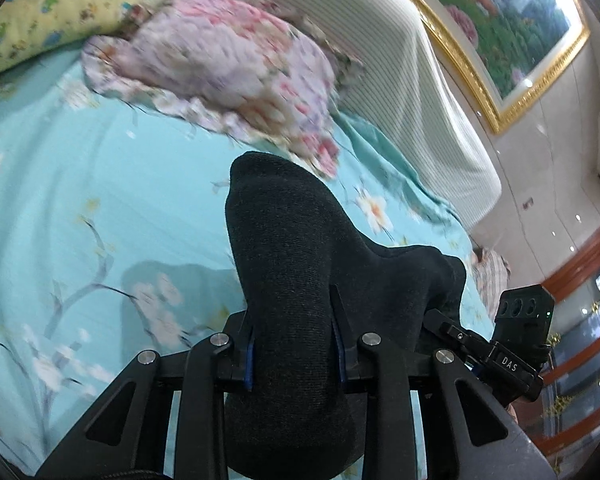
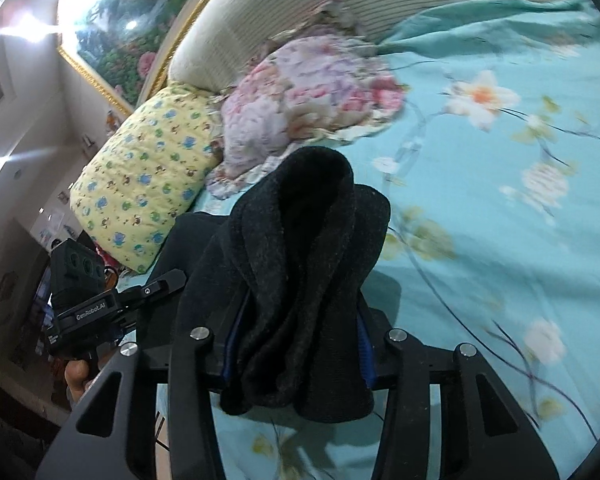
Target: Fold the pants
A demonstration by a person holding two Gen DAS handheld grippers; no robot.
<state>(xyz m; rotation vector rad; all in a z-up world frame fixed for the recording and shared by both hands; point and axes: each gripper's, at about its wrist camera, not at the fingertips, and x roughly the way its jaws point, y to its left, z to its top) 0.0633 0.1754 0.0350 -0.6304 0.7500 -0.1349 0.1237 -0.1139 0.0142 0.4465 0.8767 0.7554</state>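
The pants are dark charcoal knit fabric. My left gripper is shut on a thick bunch of them, held above the bed; the cloth bulges up past the fingers and hides the tips. My right gripper is shut on another bunch of the same pants, folded in layers and hanging over its fingers. The right gripper's body shows at the right of the left wrist view, and the left gripper's body at the left of the right wrist view. The two grippers are close side by side.
A turquoise floral bedsheet covers the bed below. A pink floral pillow and a yellow patterned pillow lie near the striped padded headboard. A gold-framed picture hangs on the wall behind.
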